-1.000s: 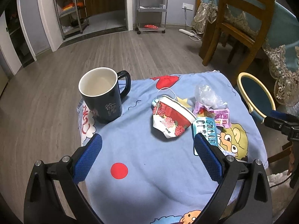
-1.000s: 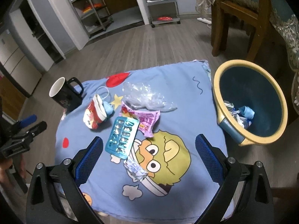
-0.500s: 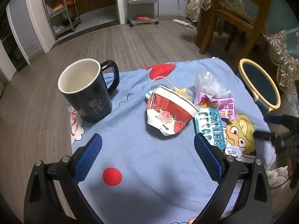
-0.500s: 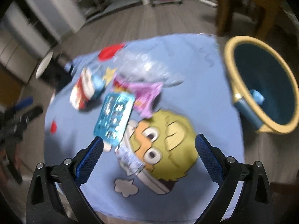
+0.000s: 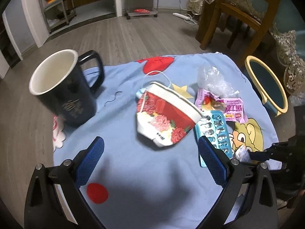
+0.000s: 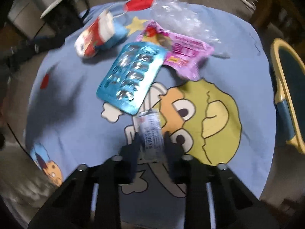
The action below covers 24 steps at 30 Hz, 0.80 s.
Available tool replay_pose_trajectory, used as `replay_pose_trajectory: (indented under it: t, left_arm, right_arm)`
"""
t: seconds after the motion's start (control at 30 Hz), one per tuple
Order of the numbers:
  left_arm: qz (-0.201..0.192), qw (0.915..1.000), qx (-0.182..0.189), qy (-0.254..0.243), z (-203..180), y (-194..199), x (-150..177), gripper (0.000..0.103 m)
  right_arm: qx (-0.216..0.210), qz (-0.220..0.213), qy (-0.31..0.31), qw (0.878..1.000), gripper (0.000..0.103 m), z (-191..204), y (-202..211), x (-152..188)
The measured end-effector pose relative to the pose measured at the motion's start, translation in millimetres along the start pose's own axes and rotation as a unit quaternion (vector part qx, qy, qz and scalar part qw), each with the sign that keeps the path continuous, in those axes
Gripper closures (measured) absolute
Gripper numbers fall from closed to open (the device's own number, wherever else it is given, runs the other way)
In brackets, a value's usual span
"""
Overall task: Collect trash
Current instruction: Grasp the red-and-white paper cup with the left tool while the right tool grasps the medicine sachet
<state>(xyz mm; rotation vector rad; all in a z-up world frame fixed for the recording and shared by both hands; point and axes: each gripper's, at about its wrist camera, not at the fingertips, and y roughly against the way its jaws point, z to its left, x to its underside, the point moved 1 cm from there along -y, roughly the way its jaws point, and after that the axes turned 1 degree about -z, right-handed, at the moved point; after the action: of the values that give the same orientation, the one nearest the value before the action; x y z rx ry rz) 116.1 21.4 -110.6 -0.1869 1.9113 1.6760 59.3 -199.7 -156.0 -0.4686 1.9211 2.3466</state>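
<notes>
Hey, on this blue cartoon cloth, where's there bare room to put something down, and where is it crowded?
Bare cloth lies between the mug and the crushed paper cup, running toward the left gripper and the red dot. It is crowded on the right: blister pack, pink wrapper and clear plastic overlap beside the bin.

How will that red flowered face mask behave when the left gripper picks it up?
The face mask looks like folded cloth, so it's probably light and floppy and will sag. Its ear loop sticks up loose and may dangle or snag. The left gripper is open, facing it.
</notes>
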Motion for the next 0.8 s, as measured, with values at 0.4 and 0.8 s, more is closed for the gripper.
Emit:
replay_pose_trajectory:
  t: [0.4, 0.8]
  left_arm:
    - [0.02, 0.9976, -0.022, -0.063, -34, -53, -14, 0.006]
    - [0.018, 0.9969, -0.024, -0.073, -28, -59, -17, 0.017]
  right_arm:
    - [-0.045, -0.029, -0.138, 0.989, 0.079, -45, 24, -4]
    - [-0.053, -0.036, -0.148, 0.987, 0.079, -50, 33, -3]
